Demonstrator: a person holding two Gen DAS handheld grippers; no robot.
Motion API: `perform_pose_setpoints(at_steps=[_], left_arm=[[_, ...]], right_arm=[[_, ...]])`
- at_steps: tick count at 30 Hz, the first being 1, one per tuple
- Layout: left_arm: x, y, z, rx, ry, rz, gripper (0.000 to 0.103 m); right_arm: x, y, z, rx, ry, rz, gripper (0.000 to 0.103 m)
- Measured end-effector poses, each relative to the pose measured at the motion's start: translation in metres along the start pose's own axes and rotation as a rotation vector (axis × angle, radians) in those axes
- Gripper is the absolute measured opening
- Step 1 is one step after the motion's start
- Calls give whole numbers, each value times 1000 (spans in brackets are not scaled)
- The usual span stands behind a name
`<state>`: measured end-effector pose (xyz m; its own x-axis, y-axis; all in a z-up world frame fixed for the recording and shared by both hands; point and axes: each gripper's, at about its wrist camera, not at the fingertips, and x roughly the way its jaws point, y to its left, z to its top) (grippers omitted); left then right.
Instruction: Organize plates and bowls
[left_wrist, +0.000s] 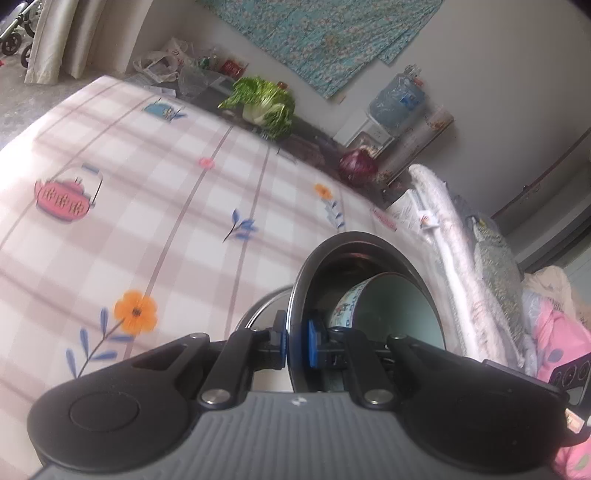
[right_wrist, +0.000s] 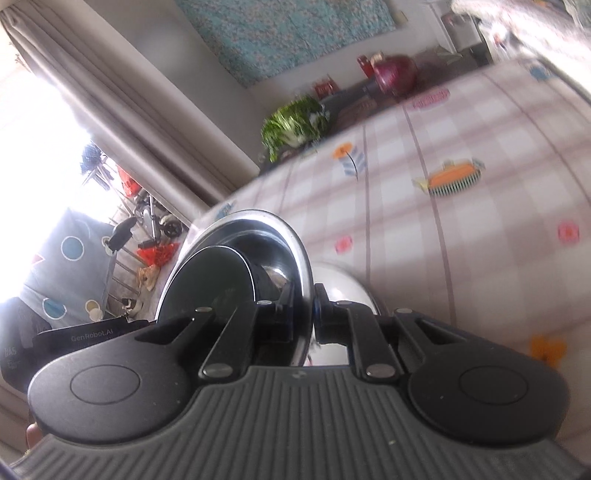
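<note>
I hold a steel bowl (left_wrist: 364, 258) by its rim from both sides, and it fills the lower middle of each wrist view. In the left wrist view my left hand-held gripper (left_wrist: 295, 341) is clamped on the thin metal rim, one blue pad (left_wrist: 314, 343) inside the wall and the other outside, with the bowl's mouth turned to the right of the frame. Nested inside it sits a smaller patterned bowl (left_wrist: 388, 314) with a pale green interior and a printed band round its outside. In the right wrist view my right hand-held gripper (right_wrist: 306, 317) is pressed together on the opposite stretch of rim of the steel bowl (right_wrist: 284, 243), the shiny outer wall bulging to the right of the fingers, and the inner bowl (right_wrist: 214, 277) shows as a dark round to the left. Behind the bowls, across the middle of both frames, lies the bench under a pink checked cloth (left_wrist: 155, 177) printed with teapots and orange flowers. Past its far edge, in the upper middle of the left view, stand a leafy green cabbage (left_wrist: 262, 101) and, further right, a red cabbage (left_wrist: 358, 166). A turquoise flowered fabric (left_wrist: 332, 33) hangs on the wall along the top, a water jug (left_wrist: 397, 99) stands at upper right, and folded bedding (left_wrist: 454, 240) lies down the right side. In the right view, curtains (right_wrist: 110, 92) hang at upper left beside a bright window.
</note>
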<state>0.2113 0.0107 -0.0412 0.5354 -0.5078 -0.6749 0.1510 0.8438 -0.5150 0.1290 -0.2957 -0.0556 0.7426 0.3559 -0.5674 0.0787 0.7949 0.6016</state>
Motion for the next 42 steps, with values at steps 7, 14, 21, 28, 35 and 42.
perform_pose_setpoints(at_steps=[7, 14, 21, 28, 35, 42], left_arm=[[15, 18, -22, -40, 50, 11, 10], [21, 20, -28, -27, 59, 15, 10], [15, 11, -32, 71, 17, 42, 15], [-7, -4, -42, 231, -20, 74, 25], [-44, -17, -53, 346, -147, 171, 76], [-73, -29, -79, 395, -197, 194, 96]], right_arm=[[9, -9, -23, 4, 31, -44, 11], [13, -13, -27, -18, 10, -57, 10], [13, -13, -25, -42, -2, -58, 12], [-11, -8, -25, -101, -79, -112, 45], [-50, -6, -34, -135, -171, -105, 73], [-89, 12, -57, -198, -238, -132, 83]])
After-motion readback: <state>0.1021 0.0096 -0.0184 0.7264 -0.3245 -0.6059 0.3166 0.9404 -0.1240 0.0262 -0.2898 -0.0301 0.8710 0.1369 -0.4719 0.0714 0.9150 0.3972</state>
